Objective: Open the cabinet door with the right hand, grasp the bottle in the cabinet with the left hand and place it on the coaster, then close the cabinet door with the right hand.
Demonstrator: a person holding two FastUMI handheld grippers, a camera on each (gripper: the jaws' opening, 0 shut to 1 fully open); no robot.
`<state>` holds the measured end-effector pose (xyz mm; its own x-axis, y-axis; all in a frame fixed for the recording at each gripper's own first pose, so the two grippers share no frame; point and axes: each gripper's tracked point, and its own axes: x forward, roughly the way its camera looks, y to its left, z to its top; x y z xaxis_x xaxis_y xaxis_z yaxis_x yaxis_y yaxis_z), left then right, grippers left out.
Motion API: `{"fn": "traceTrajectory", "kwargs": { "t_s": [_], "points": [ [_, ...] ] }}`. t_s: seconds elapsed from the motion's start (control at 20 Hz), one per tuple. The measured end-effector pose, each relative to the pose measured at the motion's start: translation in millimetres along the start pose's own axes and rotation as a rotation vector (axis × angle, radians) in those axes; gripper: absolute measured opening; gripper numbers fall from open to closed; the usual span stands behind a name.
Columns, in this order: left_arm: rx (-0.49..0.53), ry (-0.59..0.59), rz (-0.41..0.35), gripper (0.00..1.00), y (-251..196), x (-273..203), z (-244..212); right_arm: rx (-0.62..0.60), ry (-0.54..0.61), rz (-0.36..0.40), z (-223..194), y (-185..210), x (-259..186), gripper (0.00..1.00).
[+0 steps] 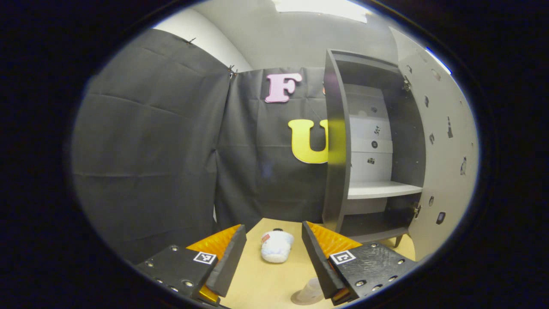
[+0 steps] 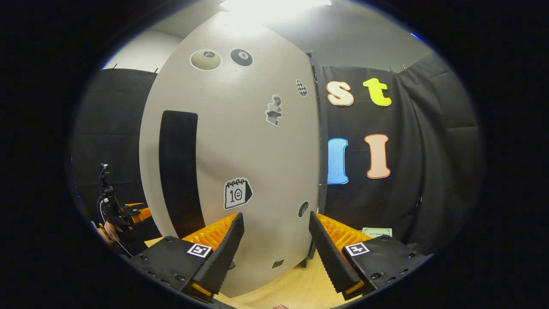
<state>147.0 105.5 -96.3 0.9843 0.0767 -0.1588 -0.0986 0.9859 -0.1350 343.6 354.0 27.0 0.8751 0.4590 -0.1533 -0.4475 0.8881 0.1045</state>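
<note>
Black cloth [image 1: 150, 146] hangs in creased panels around the booth, pinned at the top with small clips. Above it runs a plain pale wall [image 1: 291, 38], and a bright ceiling light [image 2: 274, 6] glares at the top of the right gripper view. A light wooden tabletop [image 1: 261, 283] lies below. In the right gripper view, a small green card [image 2: 376, 232] rests near the foot of the cloth.
</note>
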Motion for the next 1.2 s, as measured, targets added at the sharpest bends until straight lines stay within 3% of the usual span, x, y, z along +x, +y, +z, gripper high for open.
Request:
{"fn": "traceTrajectory", "kwargs": {
  "t_s": [0.4,0.9,1.2],
  "points": [
    [-0.022,0.004,0.025,0.79,40.4,3.4,-2.1,0.027,0.02,0.045,-1.1,47.0,47.1,0.97],
    [-0.014,-0.019,0.092,0.81,104.0,-18.9,8.5,0.016,0.059,-0.033,-14.1,73.2,112.9,0.98],
    [0.008,-0.002,0.12,0.81,125.7,-27.1,-0.3,0.045,0.062,-0.082,-22.5,68.2,149.2,0.98]
  ]
}}
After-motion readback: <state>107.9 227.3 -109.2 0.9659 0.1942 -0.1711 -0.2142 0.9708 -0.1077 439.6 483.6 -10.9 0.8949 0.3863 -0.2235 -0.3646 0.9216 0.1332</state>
